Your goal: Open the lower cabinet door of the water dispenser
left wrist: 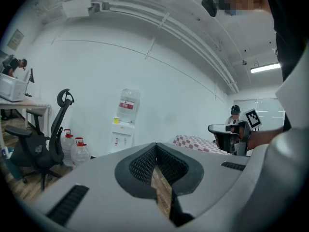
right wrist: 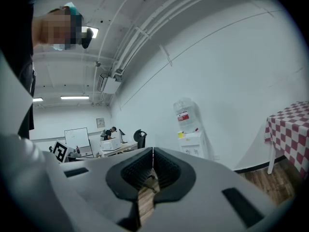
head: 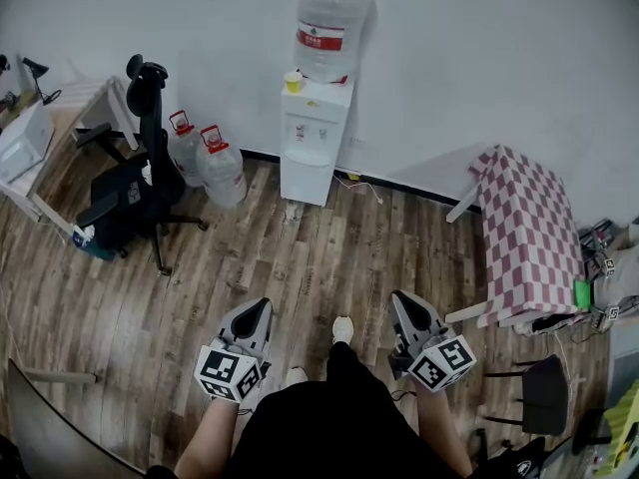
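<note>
At the far wall, past a stretch of bare wooden floor (head: 329, 267), stands the water dispenser (head: 315, 138). Its lower cabinet door (head: 308, 178) is shut and well apart from both grippers. Left of it sit an office chair (head: 135, 193) and 2 water jugs (head: 210, 158), and to the right is a desk with a checked cloth (head: 527, 230).

Near the person's feet, the left gripper (head: 262, 304) has its jaws pressed together with nothing between them. The right gripper (head: 397, 295) is the same, closed and empty.

As I read it, the step in hand is only the approach. To do it well, the person should walk straight in between the jugs and the checked desk, then get low so that 1 gripper meets the door's edge squarely. The jaws should part before they reach it, not at contact. I cannot tell from here which side the door hinges on or what grip it offers, so that needs a closer look first.

The head view alone shows the floor route, and a cable (head: 361, 186) lying just right of the dispenser's base. Only the 2 gripper views show the dispenser's front nearly level, and each catches the other gripper's marker cube. They also show the ceiling lights and people working at distant desks.
</note>
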{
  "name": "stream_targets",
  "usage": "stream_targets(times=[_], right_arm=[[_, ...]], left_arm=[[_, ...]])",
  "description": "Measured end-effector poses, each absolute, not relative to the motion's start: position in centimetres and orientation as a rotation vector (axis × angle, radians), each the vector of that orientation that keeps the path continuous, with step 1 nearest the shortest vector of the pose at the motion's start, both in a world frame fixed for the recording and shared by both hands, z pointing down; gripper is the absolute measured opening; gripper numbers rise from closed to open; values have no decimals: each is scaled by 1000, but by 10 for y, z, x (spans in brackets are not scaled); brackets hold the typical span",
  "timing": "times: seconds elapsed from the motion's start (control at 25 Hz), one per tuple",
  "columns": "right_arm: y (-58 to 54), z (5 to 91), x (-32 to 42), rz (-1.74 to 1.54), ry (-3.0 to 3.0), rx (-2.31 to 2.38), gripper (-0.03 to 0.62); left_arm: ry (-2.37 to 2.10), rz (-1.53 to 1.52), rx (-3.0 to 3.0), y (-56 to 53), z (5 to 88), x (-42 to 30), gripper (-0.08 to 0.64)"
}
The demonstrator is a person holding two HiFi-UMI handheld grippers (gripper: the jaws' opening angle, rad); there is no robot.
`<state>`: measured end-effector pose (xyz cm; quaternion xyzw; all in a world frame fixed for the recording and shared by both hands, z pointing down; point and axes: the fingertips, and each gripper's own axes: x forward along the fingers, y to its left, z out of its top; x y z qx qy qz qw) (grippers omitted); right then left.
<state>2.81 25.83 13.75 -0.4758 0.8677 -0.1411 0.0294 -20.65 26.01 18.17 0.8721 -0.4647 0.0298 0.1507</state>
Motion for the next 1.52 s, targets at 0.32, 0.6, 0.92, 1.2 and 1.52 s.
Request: stream_targets(times=[0.32,0.6,0.92,1.2,1.52], right_arm=[[214,144,37,-449,2677,-1450,23],[152,153,69,-475,2680,-1433,23],[71,153,107,-484,2728,-1331,23],[7,161,150,-512,2761,-1281,23],[-37,178,187,-537,2808,-1229,23]], left_arm=[[-1343,102,2494,222,188,-197,14],[-1357,138,2486,164,189,-166,14],[-1404,223,2490,96,179,-118,14],[-1429,230,2454,40,178,-71,14],[-1467,245,2443,-6,185,-34,14]])
